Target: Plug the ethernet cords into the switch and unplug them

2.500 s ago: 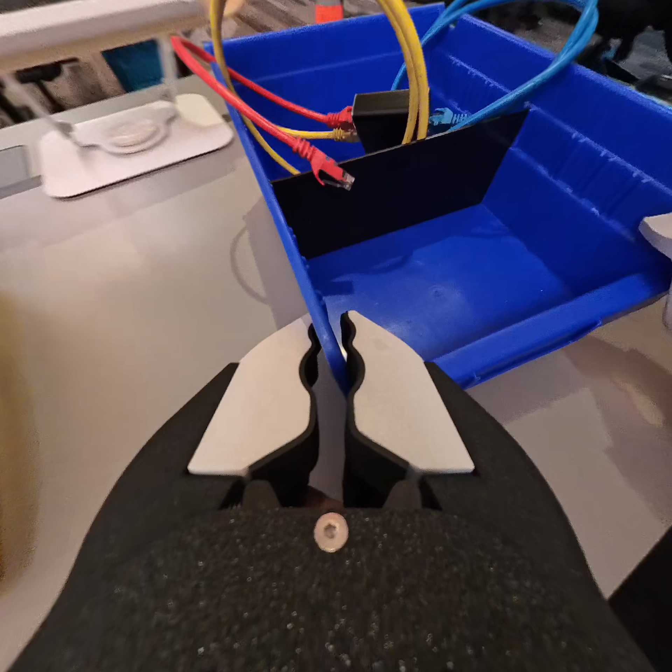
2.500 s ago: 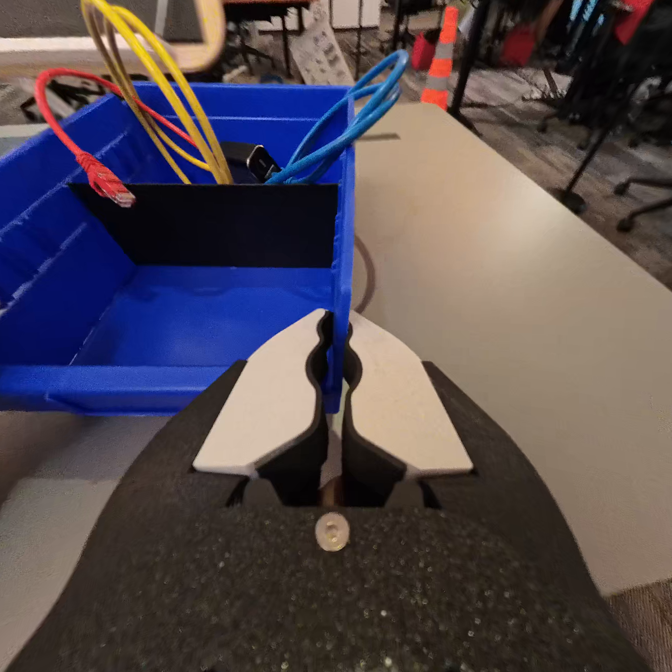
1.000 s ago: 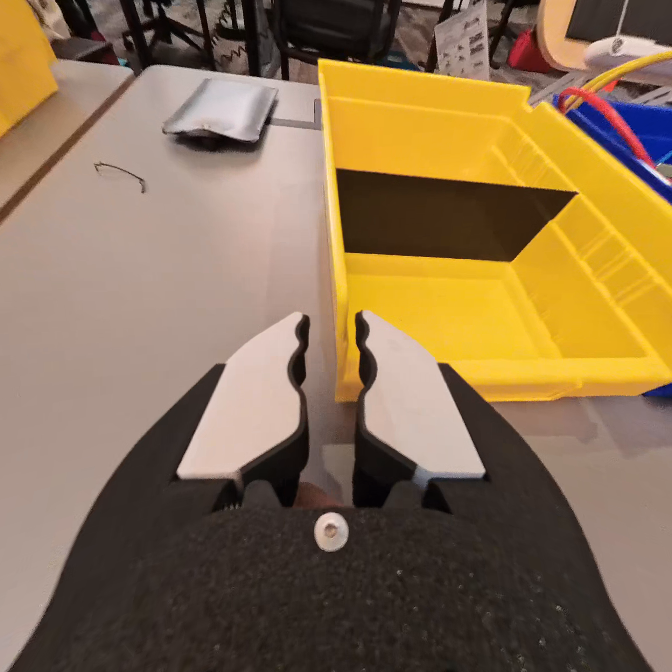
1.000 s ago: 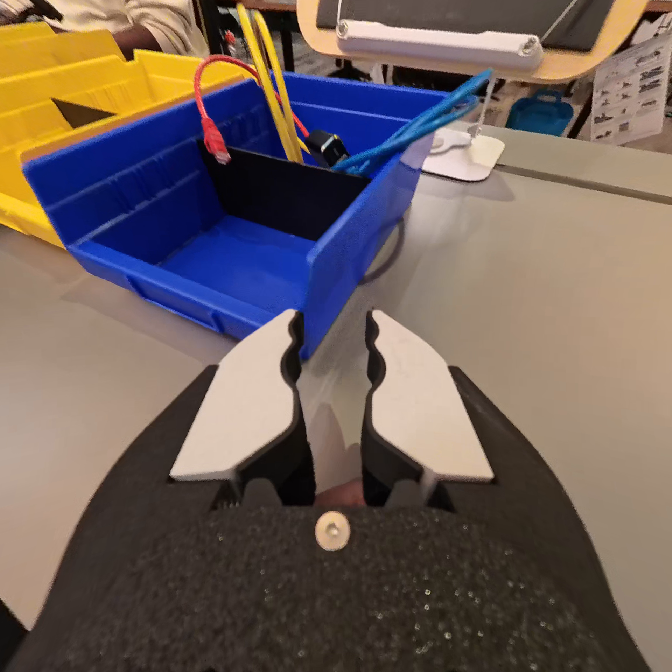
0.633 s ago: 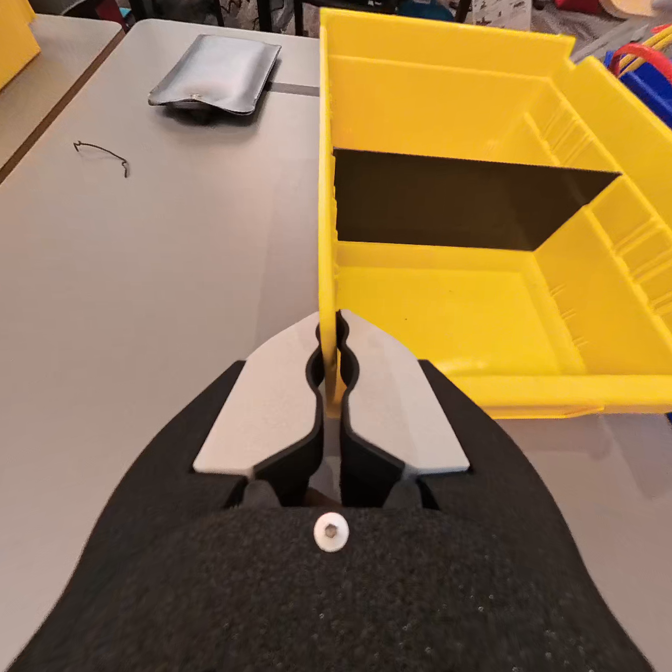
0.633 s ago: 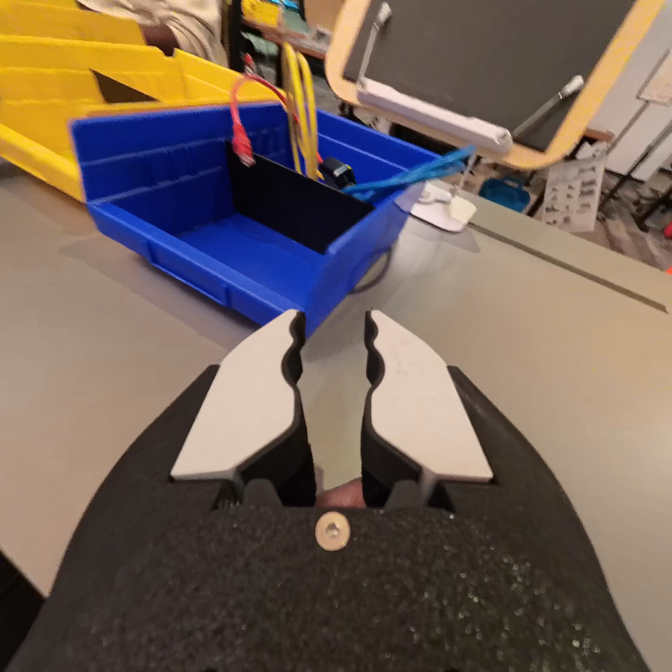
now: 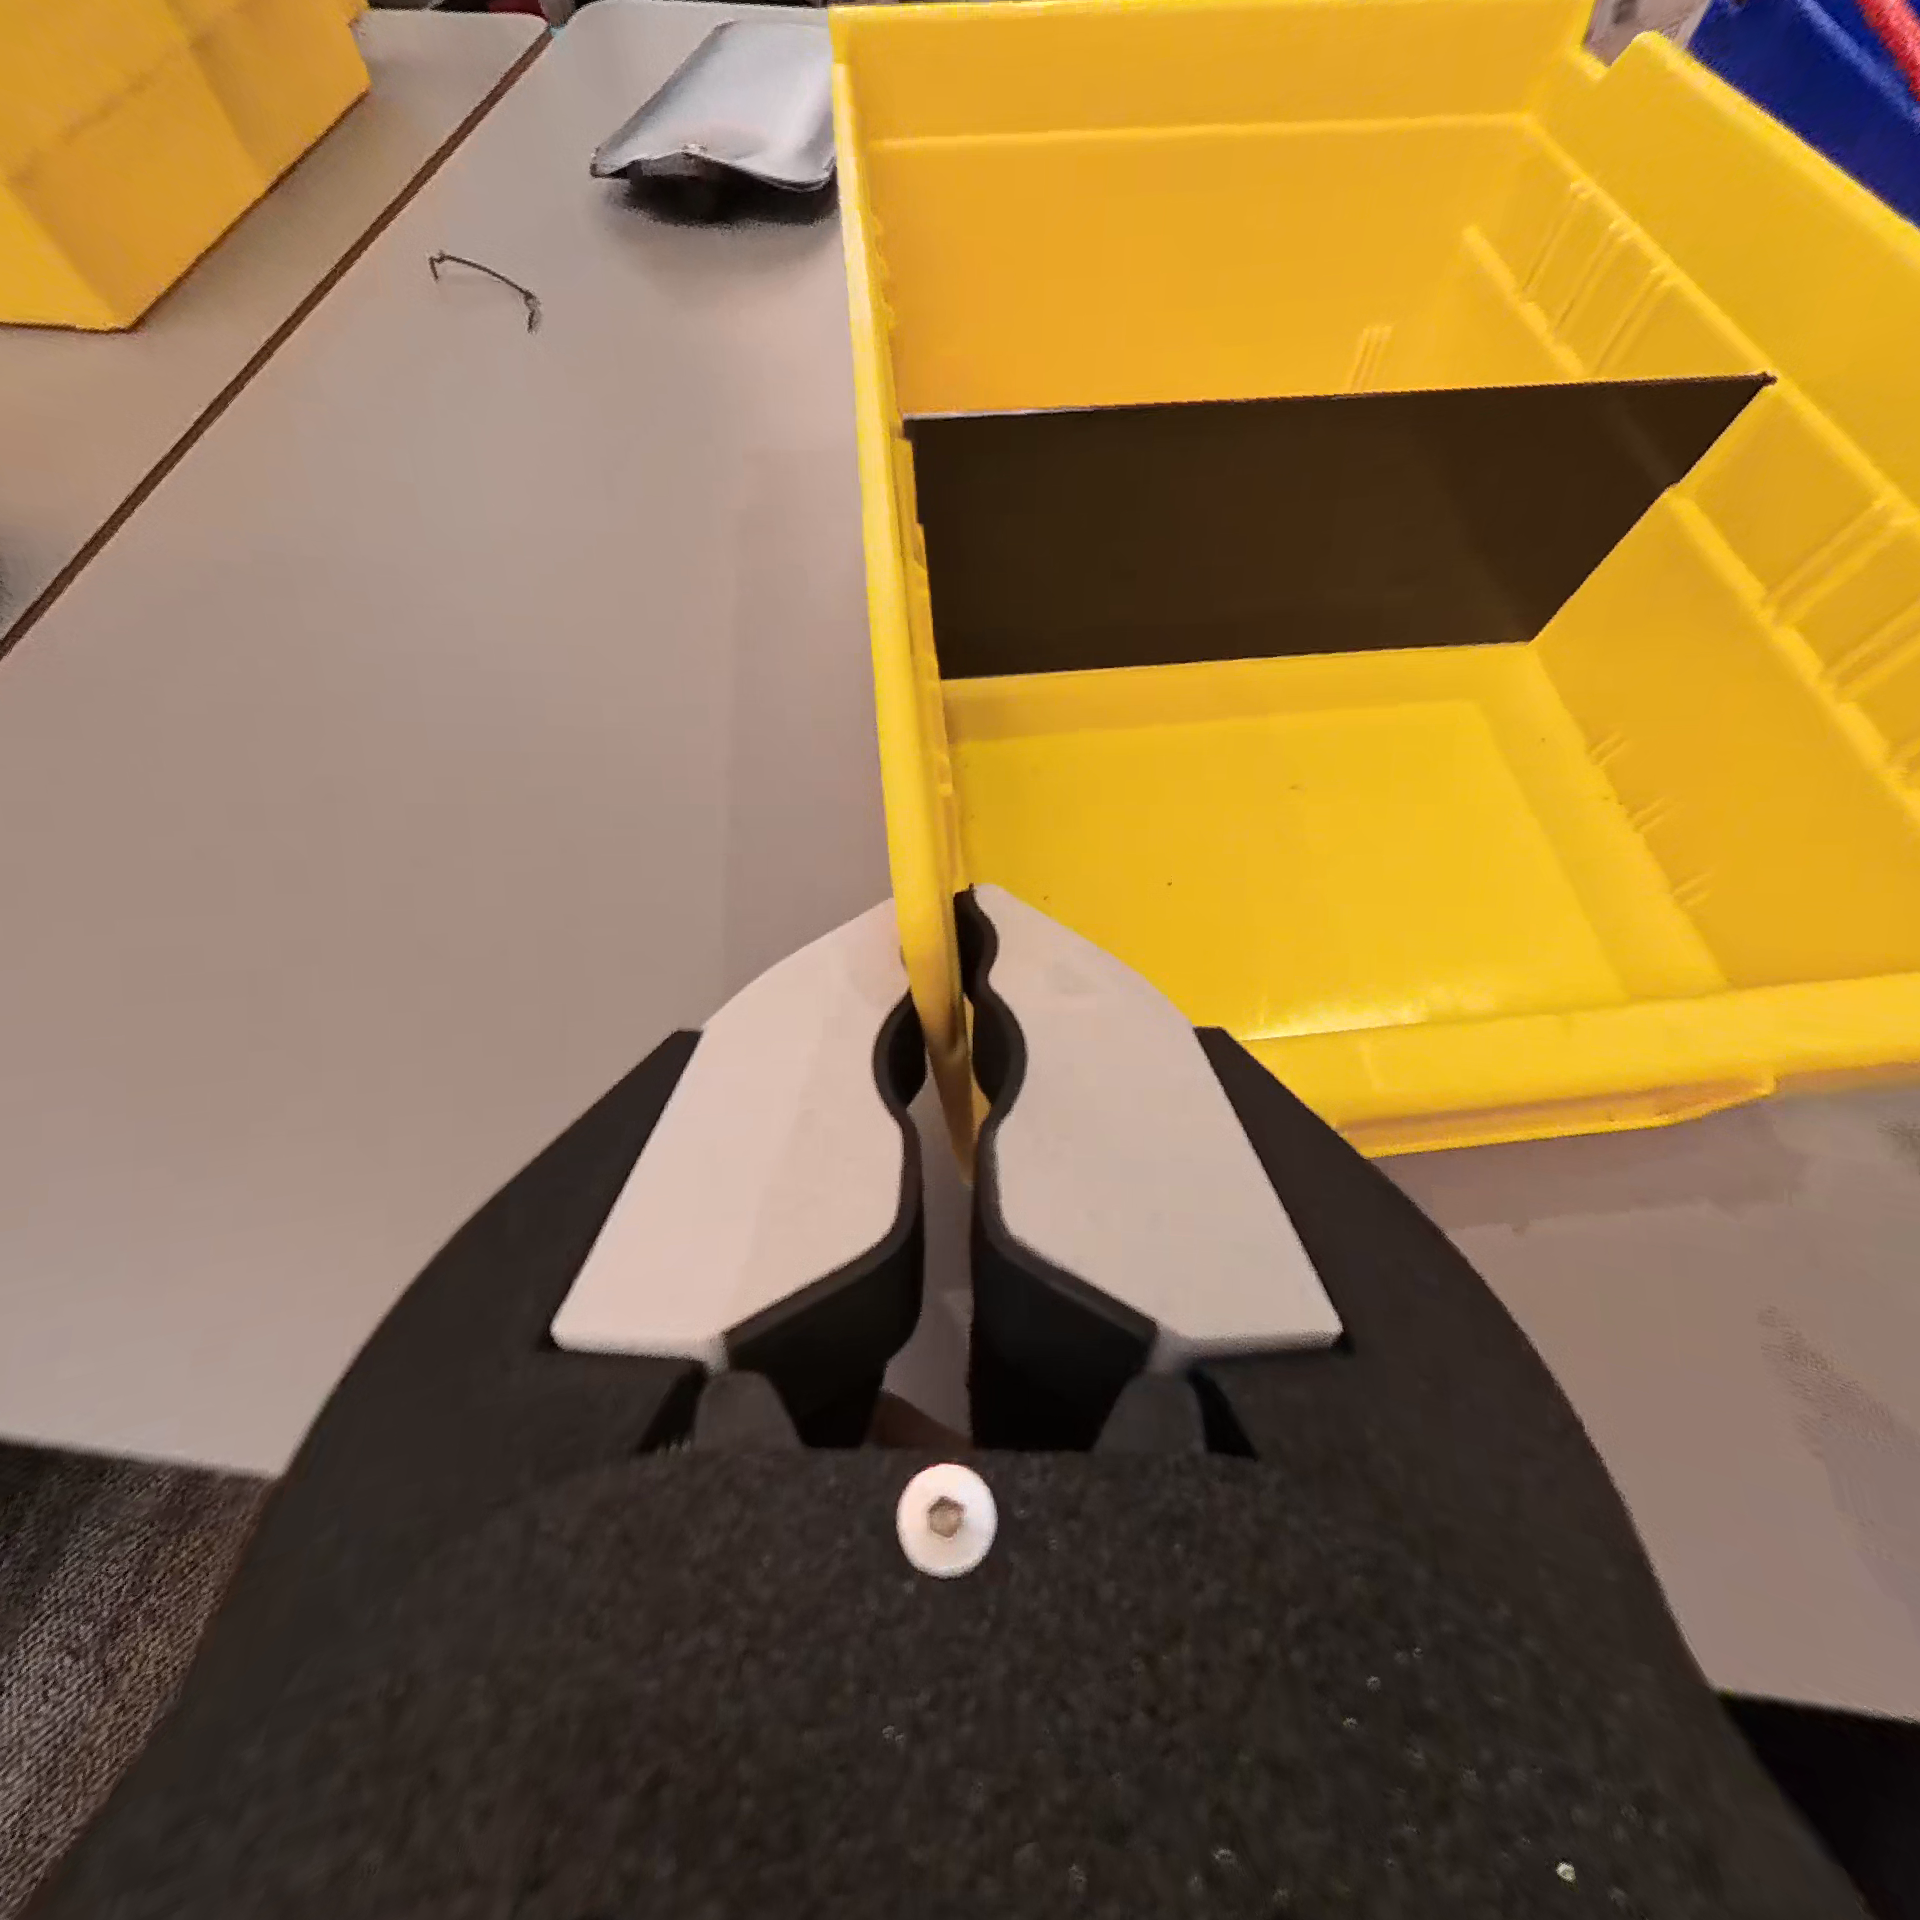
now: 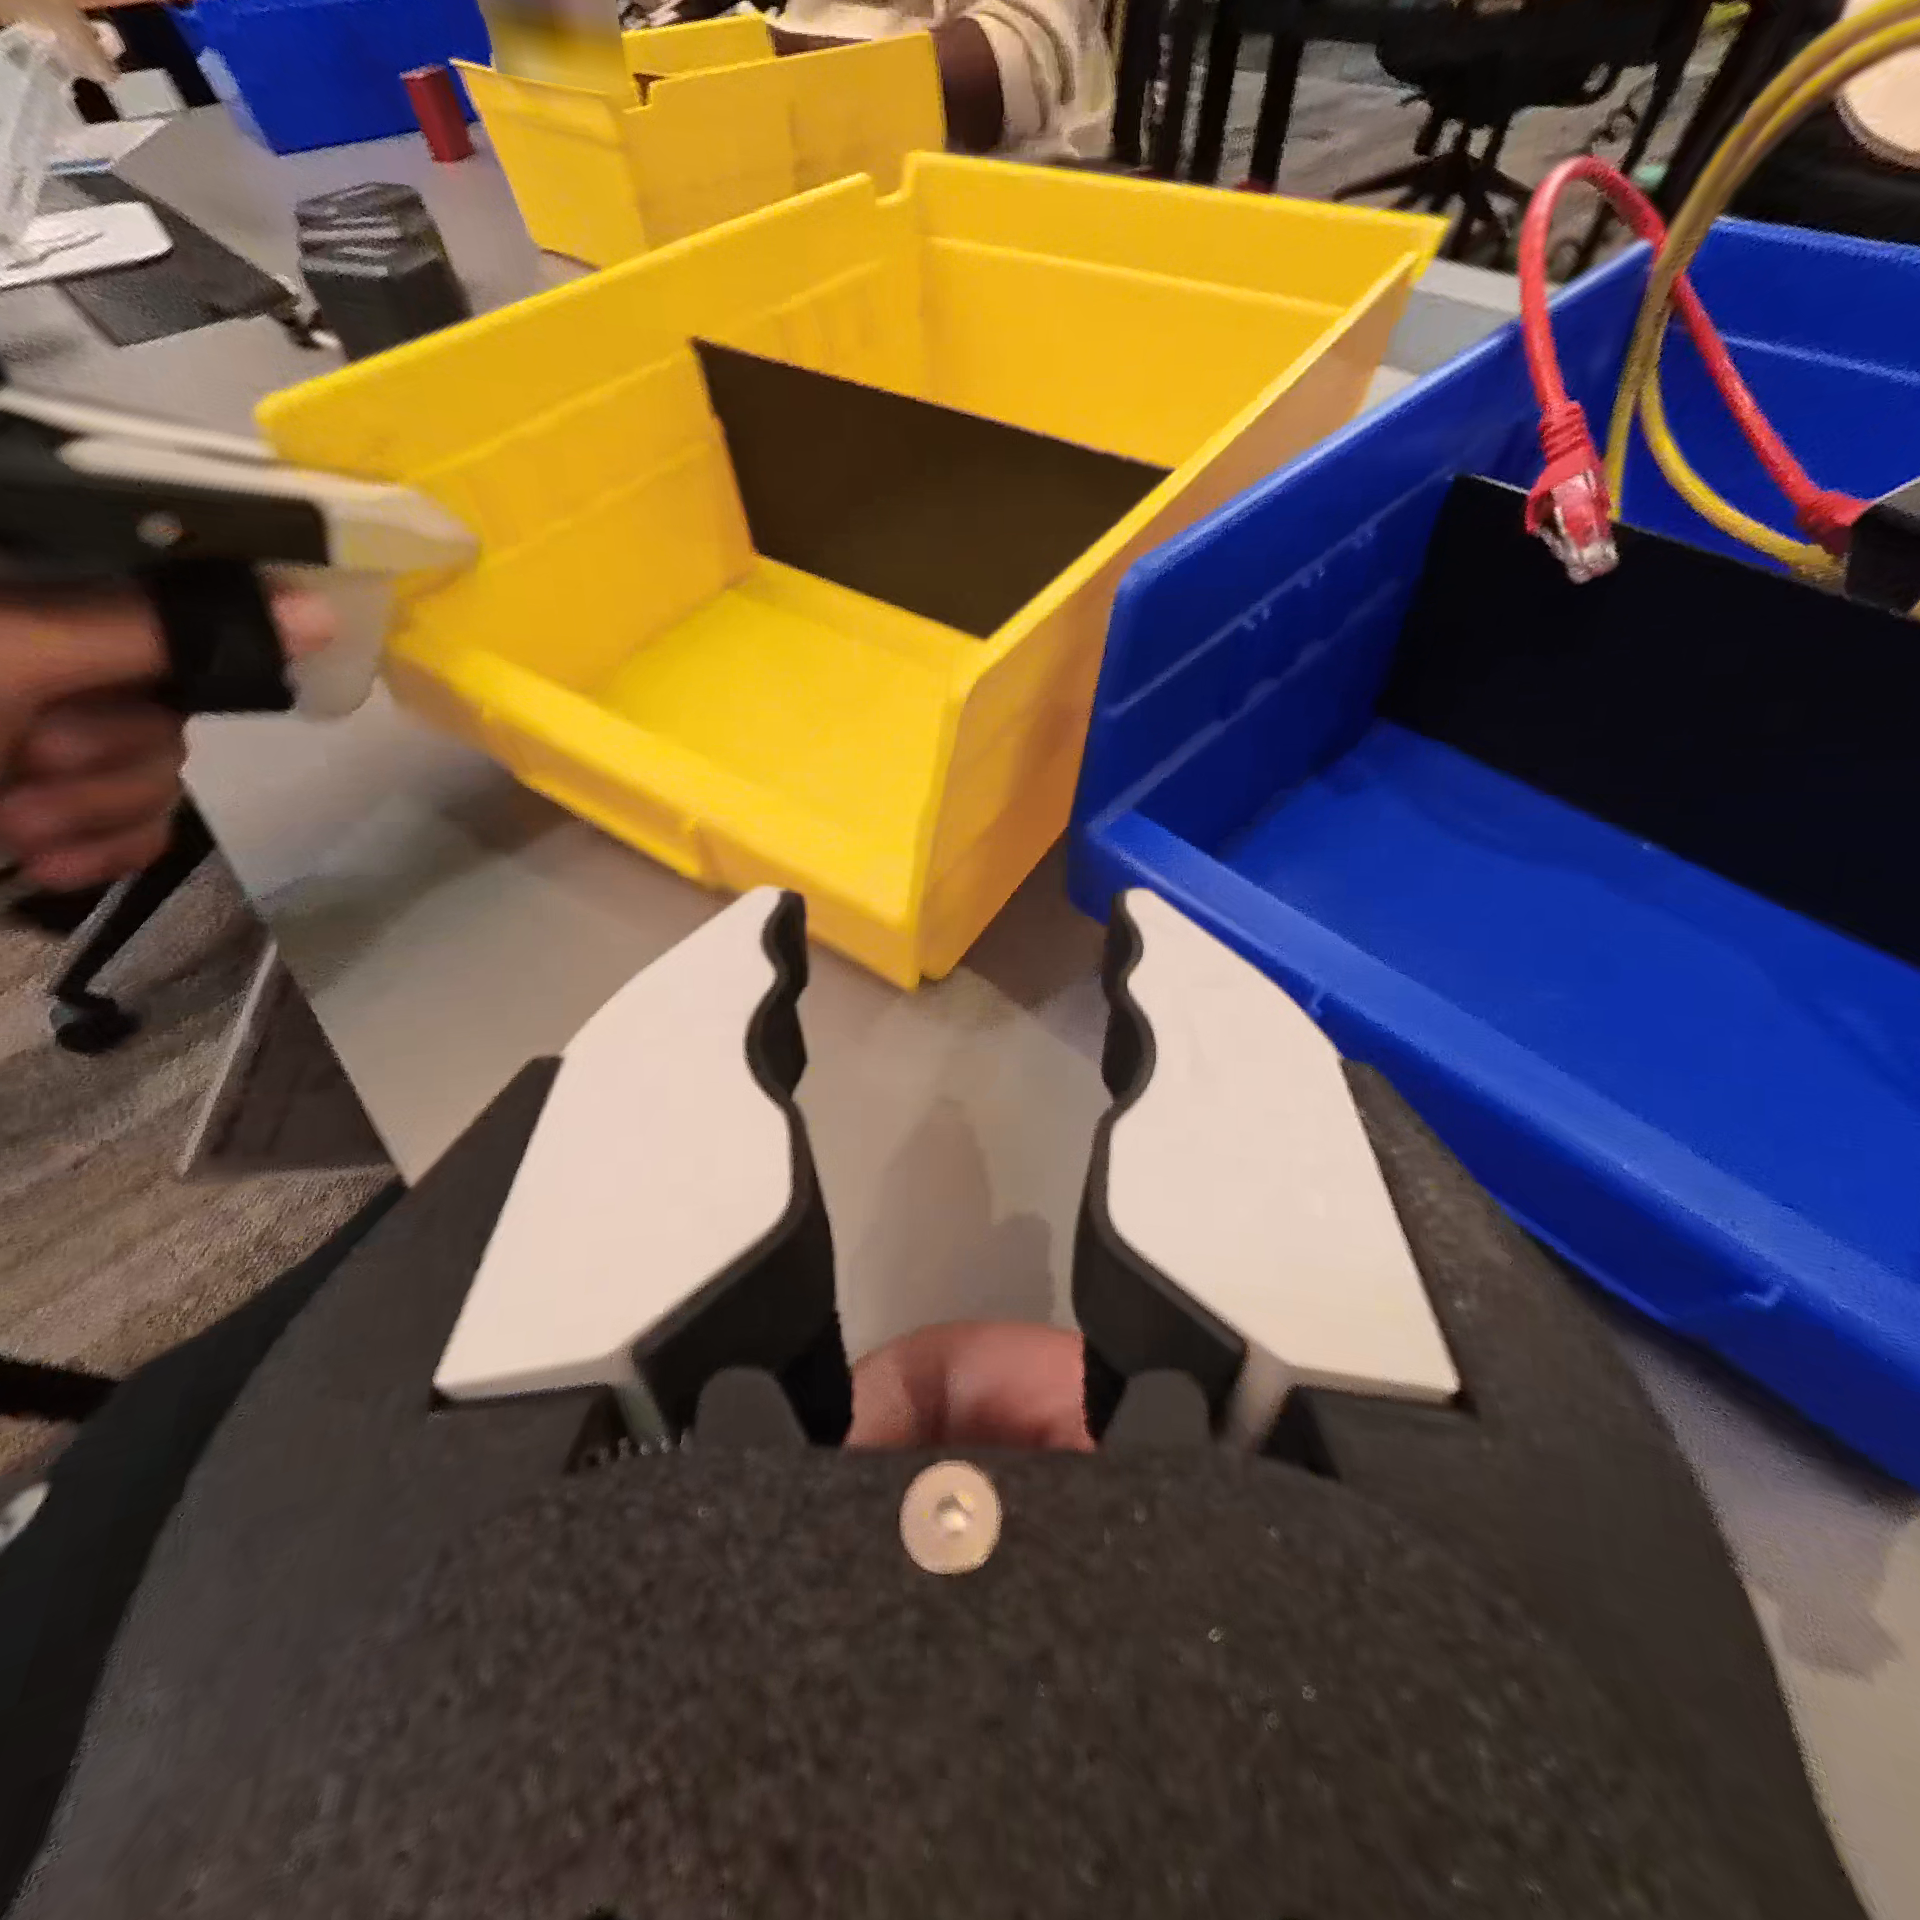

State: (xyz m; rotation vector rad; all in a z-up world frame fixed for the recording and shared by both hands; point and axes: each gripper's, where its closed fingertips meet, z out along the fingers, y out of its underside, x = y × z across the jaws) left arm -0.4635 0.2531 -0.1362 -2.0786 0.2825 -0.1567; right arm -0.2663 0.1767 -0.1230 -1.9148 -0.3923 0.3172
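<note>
We see, left to right: left claw (image 7: 940,1039) clenched on left side wall of empty yellow bin (image 7: 1299,852) on grey table (image 7: 416,727). Right claw (image 8: 951,997) released, empty, hovering near gap between yellow bin and blue bin (image 8: 1558,935). Red cord (image 8: 1574,509) dangles unplugged over blue bin; yellow cord (image 8: 1704,457) runs to black switch (image 8: 1886,566) at far right edge. Risk, we judge: thin wall slips from one-sided pinch; bin knocks blue bin, jostling cords.
</note>
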